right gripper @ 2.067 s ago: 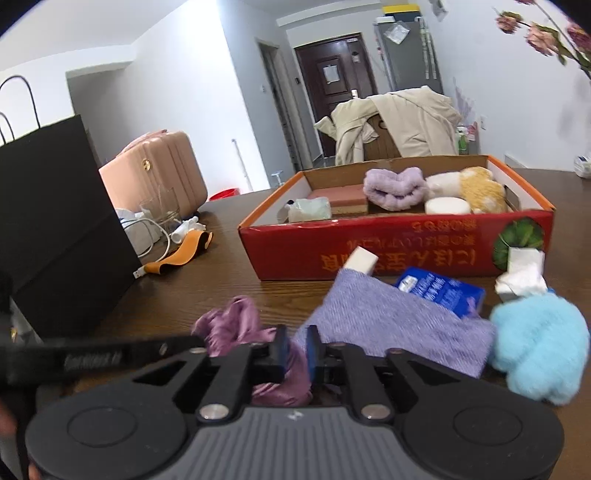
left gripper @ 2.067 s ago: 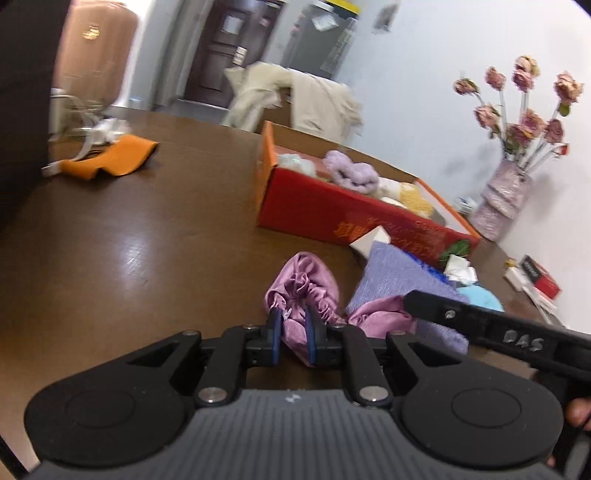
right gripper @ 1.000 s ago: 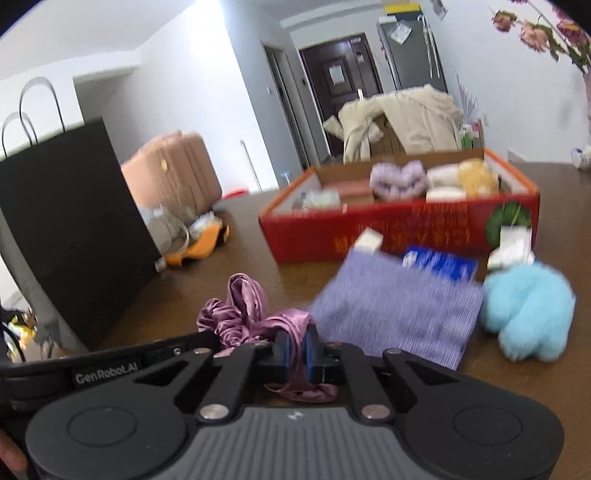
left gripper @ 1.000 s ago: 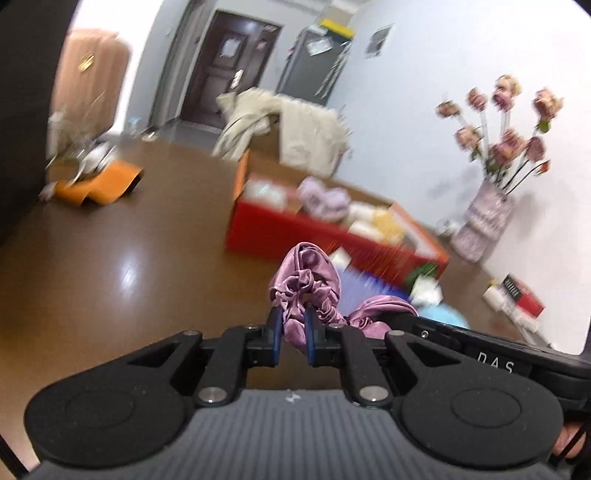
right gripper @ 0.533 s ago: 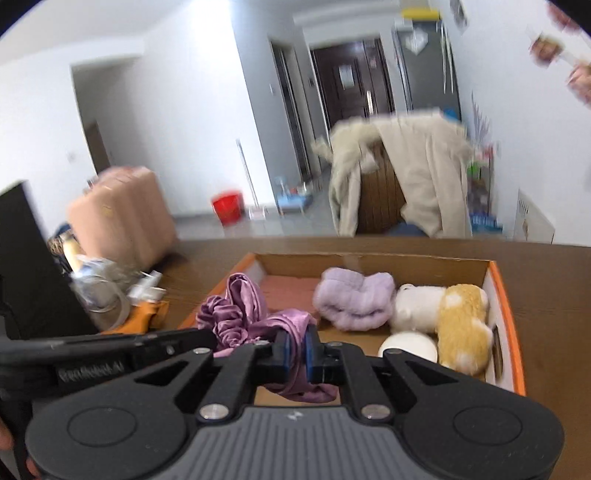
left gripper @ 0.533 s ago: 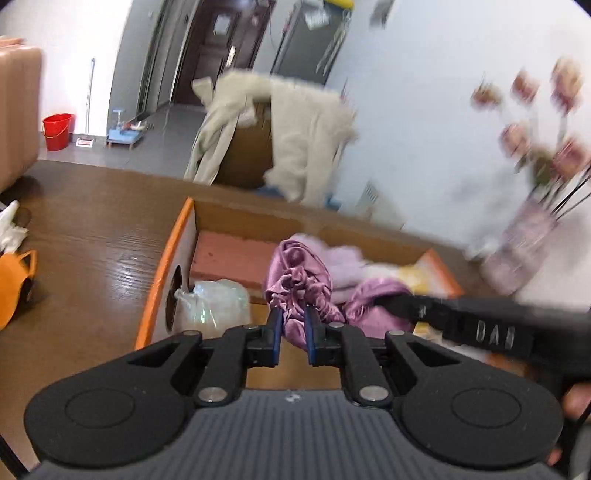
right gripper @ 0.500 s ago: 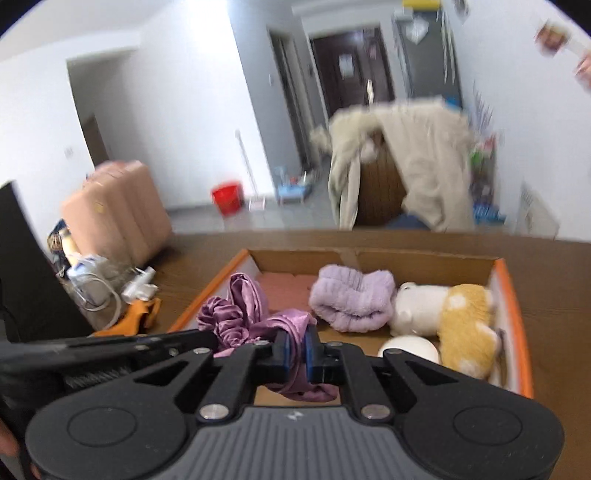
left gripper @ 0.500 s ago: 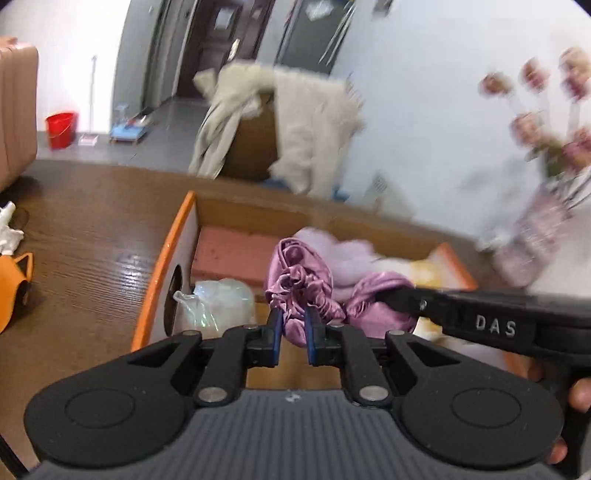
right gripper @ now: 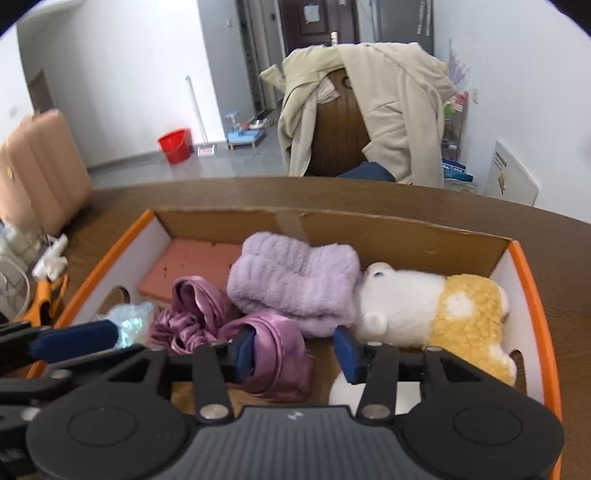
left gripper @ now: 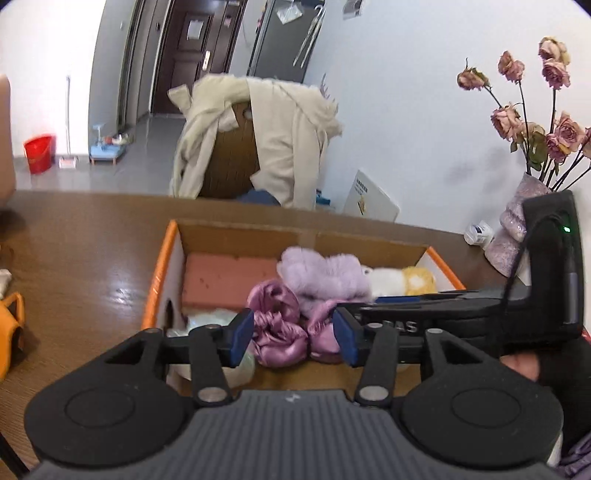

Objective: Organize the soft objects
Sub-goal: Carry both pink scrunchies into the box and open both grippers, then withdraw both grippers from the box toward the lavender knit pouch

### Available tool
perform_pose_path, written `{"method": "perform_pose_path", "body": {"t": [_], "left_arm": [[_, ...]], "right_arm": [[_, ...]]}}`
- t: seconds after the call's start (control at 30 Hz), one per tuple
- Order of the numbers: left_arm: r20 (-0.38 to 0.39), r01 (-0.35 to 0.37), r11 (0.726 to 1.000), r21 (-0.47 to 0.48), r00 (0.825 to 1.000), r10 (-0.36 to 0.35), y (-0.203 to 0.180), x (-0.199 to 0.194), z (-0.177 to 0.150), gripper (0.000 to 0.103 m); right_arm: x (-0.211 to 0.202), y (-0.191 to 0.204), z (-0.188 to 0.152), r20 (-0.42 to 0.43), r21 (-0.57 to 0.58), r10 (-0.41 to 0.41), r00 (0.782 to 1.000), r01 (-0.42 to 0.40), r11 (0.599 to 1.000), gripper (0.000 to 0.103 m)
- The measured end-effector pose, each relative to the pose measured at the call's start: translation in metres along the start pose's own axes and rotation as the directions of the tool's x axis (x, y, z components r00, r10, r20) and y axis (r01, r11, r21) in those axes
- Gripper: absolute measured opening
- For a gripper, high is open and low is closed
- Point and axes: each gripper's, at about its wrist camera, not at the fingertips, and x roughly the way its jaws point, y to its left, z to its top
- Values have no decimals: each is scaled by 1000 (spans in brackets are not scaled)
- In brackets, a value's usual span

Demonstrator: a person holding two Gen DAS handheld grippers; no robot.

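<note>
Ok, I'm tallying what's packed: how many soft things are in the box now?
5 visible: pink satin cloth at front, lilac fluffy cloth mid-box, white-and-yellow plush at right, pink sponge block at back left, crinkly clear bag front left. Others may be hidden behind the grippers.

I'm looking into a lived-in home, a dining area by the entrance. A beige coat (right gripper: 388,107) hangs over a wooden chair (right gripper: 340,147) at the far edge of the wooden counter (left gripper: 92,251); dried roses in a vase (left gripper: 517,225) stand at its right edge. Beyond, a dark front door (right gripper: 317,22), a red bucket (right gripper: 175,146) on grey floor, and a pink suitcase (right gripper: 40,173).
</note>
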Motion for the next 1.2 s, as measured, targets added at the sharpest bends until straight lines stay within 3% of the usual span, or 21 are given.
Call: {"method": "perform_pose_path", "body": {"t": [0.3, 0.5, 0.63, 0.77, 0.87, 1.03, 1.2], "left_arm": [[86, -25, 998, 63, 996, 20, -7, -71, 7, 66], [171, -66, 991, 115, 984, 45, -11, -133, -13, 76], [286, -158, 976, 148, 952, 111, -15, -177, -39, 78], [364, -169, 972, 162, 926, 101, -18, -212, -75, 87], [362, -172, 966, 192, 928, 93, -19, -223, -103, 87], [363, -139, 979, 150, 929, 76, -14, -246, -156, 87], [358, -102, 990, 96, 932, 61, -9, -269, -204, 90]], "right_arm": [[-97, -2, -2, 127, -28, -31, 991, 35, 999, 57], [-184, 8, -32, 261, -81, -63, 963, 87, 993, 65], [-235, 18, -70, 369, -106, -51, 928, 96, 990, 75], [-270, 30, -123, 459, -133, -36, 888, 109, 985, 79], [-287, 39, -164, 515, -144, -41, 856, 134, 981, 79], [-297, 50, -229, 562, -101, -43, 826, 120, 988, 79], [-304, 60, -291, 574, -57, -64, 816, 118, 991, 80]]}}
